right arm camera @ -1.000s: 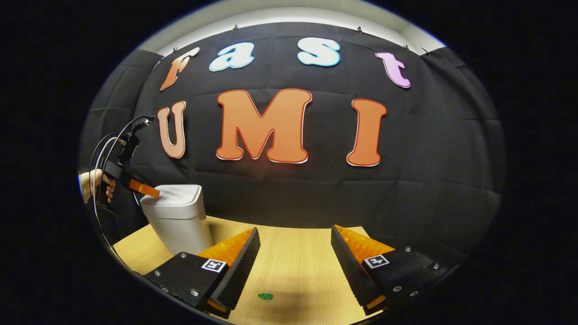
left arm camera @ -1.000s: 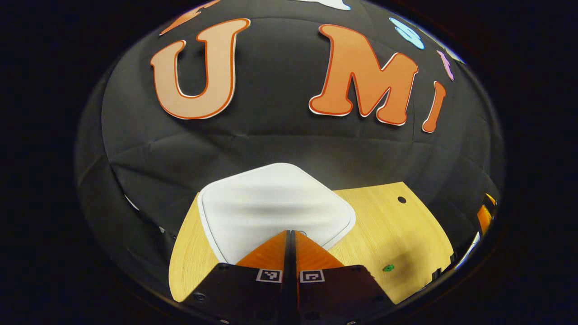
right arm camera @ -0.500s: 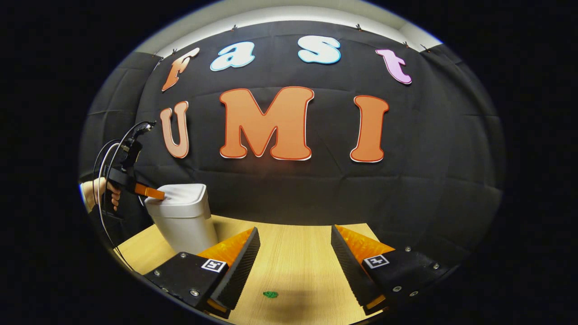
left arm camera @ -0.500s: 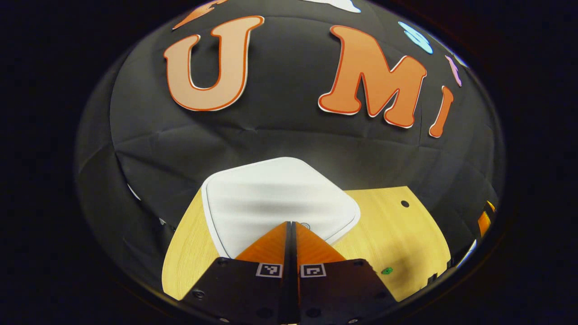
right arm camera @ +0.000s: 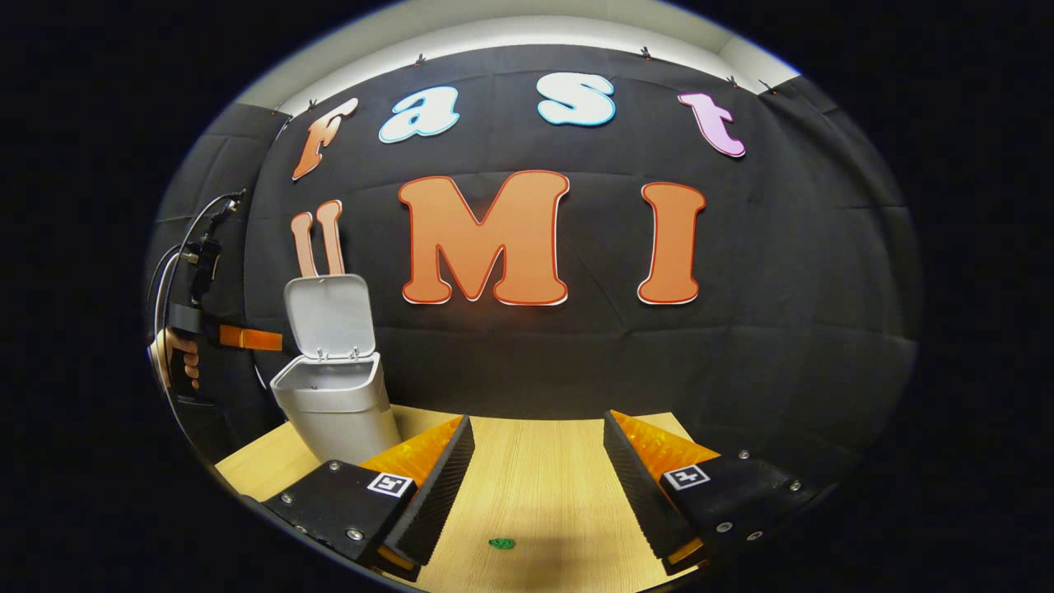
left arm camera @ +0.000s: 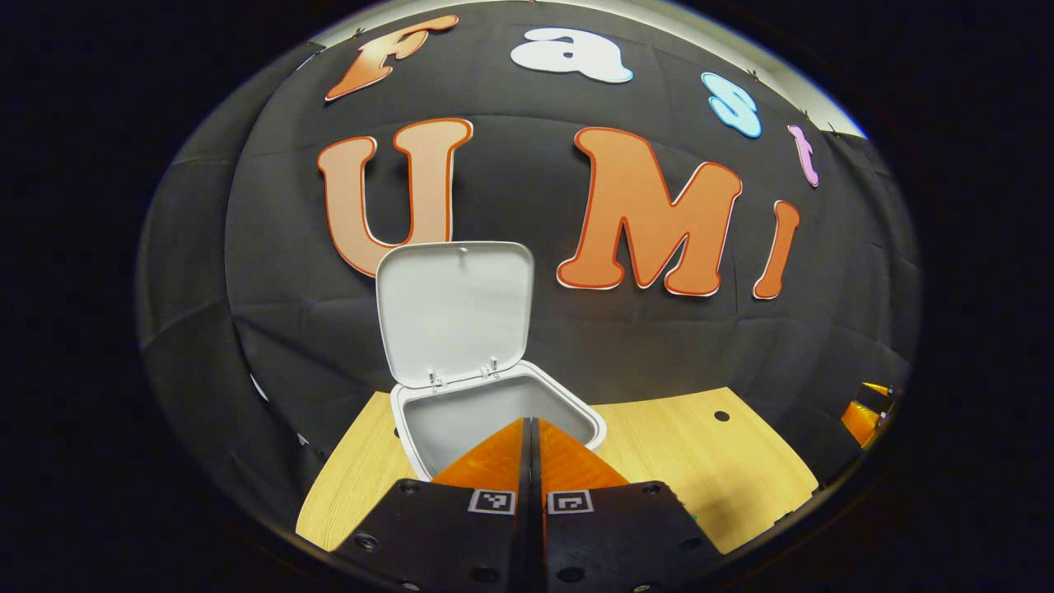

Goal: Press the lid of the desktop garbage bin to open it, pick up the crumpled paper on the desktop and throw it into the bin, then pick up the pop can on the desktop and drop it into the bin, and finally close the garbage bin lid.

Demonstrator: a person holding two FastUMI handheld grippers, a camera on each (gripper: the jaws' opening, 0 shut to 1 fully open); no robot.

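The white garbage bin [left arm camera: 428,428] [right arm camera: 338,408] stands at the back left of the wooden table [right arm camera: 535,486]. Its lid [left arm camera: 453,313] [right arm camera: 329,315] stands upright and open, showing the inside. My left gripper [left arm camera: 529,422] is shut with nothing held, its tips just above the bin's near rim. In the right gripper view the left gripper [right arm camera: 276,339] hovers left of the lid, held by a hand [right arm camera: 174,356]. My right gripper [right arm camera: 537,428] is open over the table with nothing between its fingers.
A small green scrap [right arm camera: 501,543] lies on the table near the front edge. A round dark hole [left arm camera: 721,416] marks the tabletop to the right of the bin. The booth's black cloth wall rises right behind the bin.
The bin lid has sprung up from shut to fully open. My left gripper has lifted off the lid and drawn back a little. The right gripper has stayed put.
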